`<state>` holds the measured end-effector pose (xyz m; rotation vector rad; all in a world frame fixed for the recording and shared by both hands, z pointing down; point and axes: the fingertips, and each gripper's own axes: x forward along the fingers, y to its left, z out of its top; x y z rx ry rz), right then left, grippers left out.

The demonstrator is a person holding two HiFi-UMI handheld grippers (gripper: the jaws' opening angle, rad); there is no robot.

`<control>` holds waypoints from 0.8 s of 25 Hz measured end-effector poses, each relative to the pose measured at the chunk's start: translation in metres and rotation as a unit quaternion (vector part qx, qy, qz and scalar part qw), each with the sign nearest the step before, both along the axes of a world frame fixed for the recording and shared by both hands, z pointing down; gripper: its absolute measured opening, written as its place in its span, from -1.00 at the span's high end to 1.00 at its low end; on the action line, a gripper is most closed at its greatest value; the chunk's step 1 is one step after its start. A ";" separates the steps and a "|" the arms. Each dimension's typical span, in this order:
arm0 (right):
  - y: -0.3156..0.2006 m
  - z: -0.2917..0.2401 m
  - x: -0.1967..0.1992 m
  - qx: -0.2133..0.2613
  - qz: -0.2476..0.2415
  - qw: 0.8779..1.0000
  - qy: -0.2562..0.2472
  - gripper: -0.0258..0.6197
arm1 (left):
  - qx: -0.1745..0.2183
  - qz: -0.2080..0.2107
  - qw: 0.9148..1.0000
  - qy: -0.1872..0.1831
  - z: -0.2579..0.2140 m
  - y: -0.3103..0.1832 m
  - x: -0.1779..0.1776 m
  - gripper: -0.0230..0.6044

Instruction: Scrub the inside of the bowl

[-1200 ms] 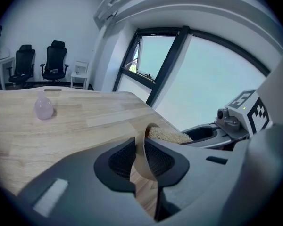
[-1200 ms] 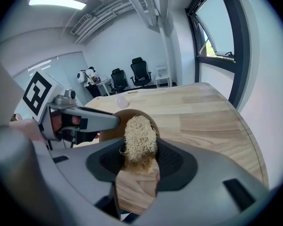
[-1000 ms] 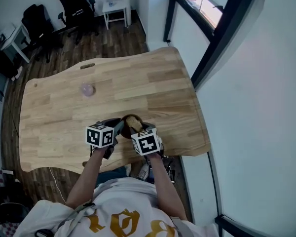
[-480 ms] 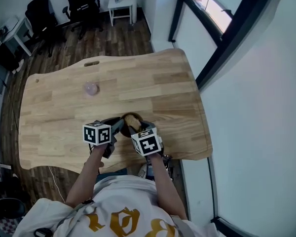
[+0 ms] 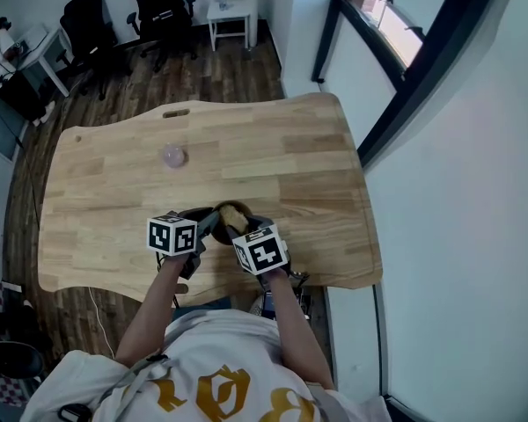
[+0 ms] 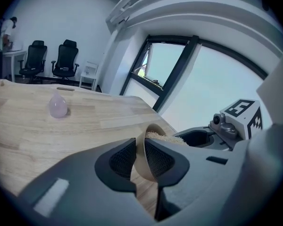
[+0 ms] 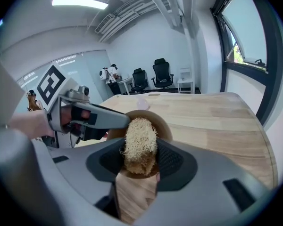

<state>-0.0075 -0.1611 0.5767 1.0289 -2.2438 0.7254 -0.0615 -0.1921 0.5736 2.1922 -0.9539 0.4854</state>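
A small brown wooden bowl (image 5: 231, 214) rests near the table's front edge. My left gripper (image 6: 141, 158) is shut on the bowl (image 6: 147, 155), its two pads clamped on the rim wall. My right gripper (image 7: 140, 155) is shut on a tan loofah scrubber (image 7: 139, 144), which is pressed down inside the bowl (image 7: 162, 126). In the head view the scrubber (image 5: 238, 218) shows in the bowl between the left gripper (image 5: 204, 228) and the right gripper (image 5: 244, 232). The left gripper's arm (image 7: 92, 117) reaches the bowl from the left in the right gripper view.
A small translucent pink object (image 5: 173, 156) stands on the wooden table (image 5: 273, 156) further back at left. A wall with a dark-framed window (image 5: 396, 51) runs along the table's right side. Black office chairs (image 5: 163, 3) and a white stool (image 5: 231, 11) stand on the floor beyond.
The grippers and bowl keep nearly the same pose; only the head camera has shifted, so the table sits a little lower and further right in view.
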 end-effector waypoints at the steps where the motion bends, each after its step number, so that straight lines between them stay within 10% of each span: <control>1: 0.001 0.000 -0.001 0.001 -0.002 1.000 0.000 0.36 | 0.003 -0.001 1.000 -0.003 -0.001 0.001 -0.001 0.76; 14: 0.029 0.012 0.030 -0.051 -0.003 0.998 0.021 0.36 | -0.008 -0.020 0.999 0.047 -0.002 0.026 0.026 0.74; 20: 0.055 0.018 0.000 -0.052 -0.120 0.990 0.051 0.36 | -0.015 -0.025 0.999 0.031 0.004 0.032 0.025 0.72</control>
